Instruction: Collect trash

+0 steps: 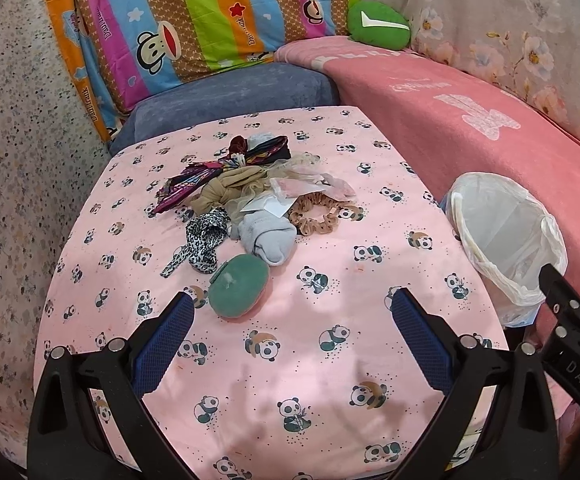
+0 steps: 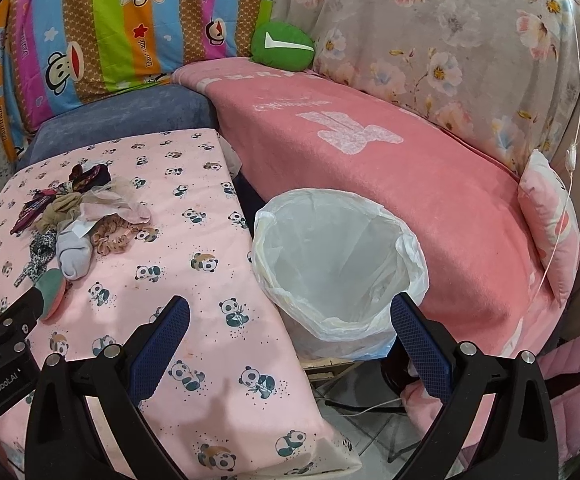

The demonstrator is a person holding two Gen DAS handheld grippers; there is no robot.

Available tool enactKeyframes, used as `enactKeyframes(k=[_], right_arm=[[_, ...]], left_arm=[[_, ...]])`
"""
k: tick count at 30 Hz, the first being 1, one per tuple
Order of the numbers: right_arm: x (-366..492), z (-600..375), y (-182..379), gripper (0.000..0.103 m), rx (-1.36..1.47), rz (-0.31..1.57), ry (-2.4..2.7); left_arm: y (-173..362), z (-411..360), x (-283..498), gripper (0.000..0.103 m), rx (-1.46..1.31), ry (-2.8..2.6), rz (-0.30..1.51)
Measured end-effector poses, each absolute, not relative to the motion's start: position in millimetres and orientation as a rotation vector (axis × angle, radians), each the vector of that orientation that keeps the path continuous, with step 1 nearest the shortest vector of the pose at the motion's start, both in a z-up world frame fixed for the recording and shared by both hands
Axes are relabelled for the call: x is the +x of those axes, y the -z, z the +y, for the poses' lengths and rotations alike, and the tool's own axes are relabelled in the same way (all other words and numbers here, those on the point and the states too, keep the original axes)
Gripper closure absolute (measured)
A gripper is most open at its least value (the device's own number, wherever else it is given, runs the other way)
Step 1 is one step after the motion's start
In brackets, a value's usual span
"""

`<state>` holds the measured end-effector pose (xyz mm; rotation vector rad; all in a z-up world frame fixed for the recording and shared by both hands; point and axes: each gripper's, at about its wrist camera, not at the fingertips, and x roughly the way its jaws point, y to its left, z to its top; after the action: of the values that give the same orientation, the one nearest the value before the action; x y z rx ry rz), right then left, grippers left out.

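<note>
A pile of small cloth items lies on the panda-print table [image 1: 330,264]: a grey sock [image 1: 268,236], a tan scrunchie [image 1: 316,216], a leopard-print band [image 1: 204,242], a striped scarf [image 1: 210,176], a white paper scrap [image 1: 268,206] and a green oval pad [image 1: 238,285]. My left gripper [image 1: 292,310] is open and empty, just short of the green pad. A bin lined with a white bag [image 2: 338,264] stands right of the table; it also shows in the left wrist view [image 1: 506,236]. My right gripper [image 2: 290,314] is open and empty above the bin's near rim. The pile [image 2: 78,220] shows at left.
A pink blanket [image 2: 410,168] covers the sofa behind the bin. A green cushion [image 2: 282,46] and a striped monkey-print quilt [image 2: 110,28] sit at the back. A small pink pillow [image 2: 550,216] lies at right. A blue seat [image 1: 230,96] borders the table's far edge.
</note>
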<state>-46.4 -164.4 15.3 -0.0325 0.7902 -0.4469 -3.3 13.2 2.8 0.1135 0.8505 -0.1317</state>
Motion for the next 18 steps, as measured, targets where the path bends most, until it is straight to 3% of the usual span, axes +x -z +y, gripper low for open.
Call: enactKeyframes(k=[18], right_arm=[[4.4,-119.1,6.5,0.007,-0.002,0.804,0.293]], left_arm=[[49.9,83.1,49.5,0.008,0.053,0.120,0.928]])
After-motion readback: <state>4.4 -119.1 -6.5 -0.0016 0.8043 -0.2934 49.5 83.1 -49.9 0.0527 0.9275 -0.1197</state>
